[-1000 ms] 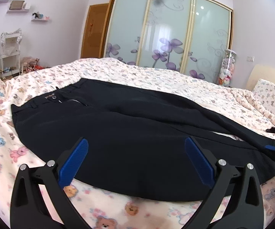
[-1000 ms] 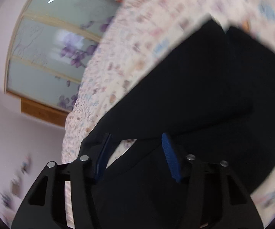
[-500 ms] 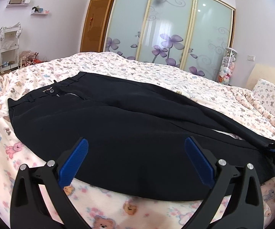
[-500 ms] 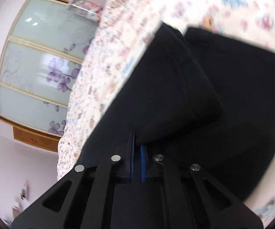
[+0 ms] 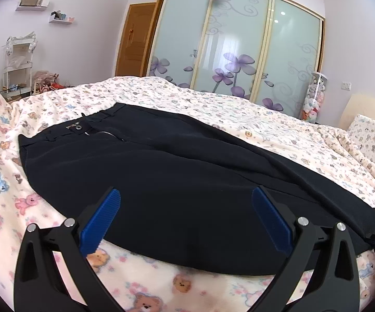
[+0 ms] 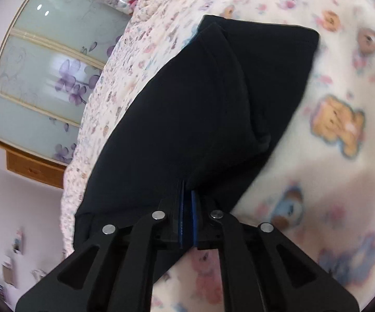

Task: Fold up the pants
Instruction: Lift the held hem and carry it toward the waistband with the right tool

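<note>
Black pants (image 5: 177,182), spread flat on a bed (image 5: 213,104) with a bear-print cover.

Right tool (image 6: 186,208): blue pads pressed together, clamped on the pants' leg-end fabric. Left tool (image 5: 186,217): jaws held wide apart over the near pants edge, nothing gripped; contact cannot be told.

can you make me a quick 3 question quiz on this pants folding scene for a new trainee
1. True or false: the left gripper is clamped on the pants.
2. Which end of the pants is the right gripper shut on? A) waistband B) leg end
3. Fill in: the pants lie on a bedspread printed with ____.

Key:
1. False; its jaws stand wide open above the near edge.
2. B; the waistband lies at the far left.
3. Teddy bears.
</note>
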`<state>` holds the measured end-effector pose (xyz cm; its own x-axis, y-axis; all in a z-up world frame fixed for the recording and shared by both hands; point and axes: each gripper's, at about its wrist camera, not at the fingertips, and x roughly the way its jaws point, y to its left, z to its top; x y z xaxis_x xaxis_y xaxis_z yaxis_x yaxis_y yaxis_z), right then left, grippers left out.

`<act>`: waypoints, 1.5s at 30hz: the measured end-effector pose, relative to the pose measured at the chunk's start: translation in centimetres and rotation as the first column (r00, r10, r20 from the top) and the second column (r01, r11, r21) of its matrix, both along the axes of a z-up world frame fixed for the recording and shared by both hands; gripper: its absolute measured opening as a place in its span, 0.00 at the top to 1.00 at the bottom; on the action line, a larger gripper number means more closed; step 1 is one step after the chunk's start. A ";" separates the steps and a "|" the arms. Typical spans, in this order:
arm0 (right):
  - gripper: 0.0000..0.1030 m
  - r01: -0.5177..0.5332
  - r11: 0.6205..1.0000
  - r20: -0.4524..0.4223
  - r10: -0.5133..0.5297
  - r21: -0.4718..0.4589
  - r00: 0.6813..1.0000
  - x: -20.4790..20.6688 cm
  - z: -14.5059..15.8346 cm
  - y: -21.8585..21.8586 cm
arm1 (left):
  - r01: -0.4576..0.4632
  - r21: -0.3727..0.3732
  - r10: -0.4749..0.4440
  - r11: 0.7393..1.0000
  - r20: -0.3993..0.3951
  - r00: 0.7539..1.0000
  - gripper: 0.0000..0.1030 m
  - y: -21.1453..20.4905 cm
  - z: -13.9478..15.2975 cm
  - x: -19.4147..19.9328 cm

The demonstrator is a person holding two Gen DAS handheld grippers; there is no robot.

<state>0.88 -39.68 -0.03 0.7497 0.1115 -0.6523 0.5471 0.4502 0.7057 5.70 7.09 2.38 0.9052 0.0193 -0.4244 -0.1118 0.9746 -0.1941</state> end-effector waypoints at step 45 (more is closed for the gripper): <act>0.96 -0.522 0.845 0.373 0.525 -0.120 0.765 21.6 4.5 27.9 | -0.055 -0.405 0.067 0.913 0.016 0.998 0.02 14.7 0.4 1.9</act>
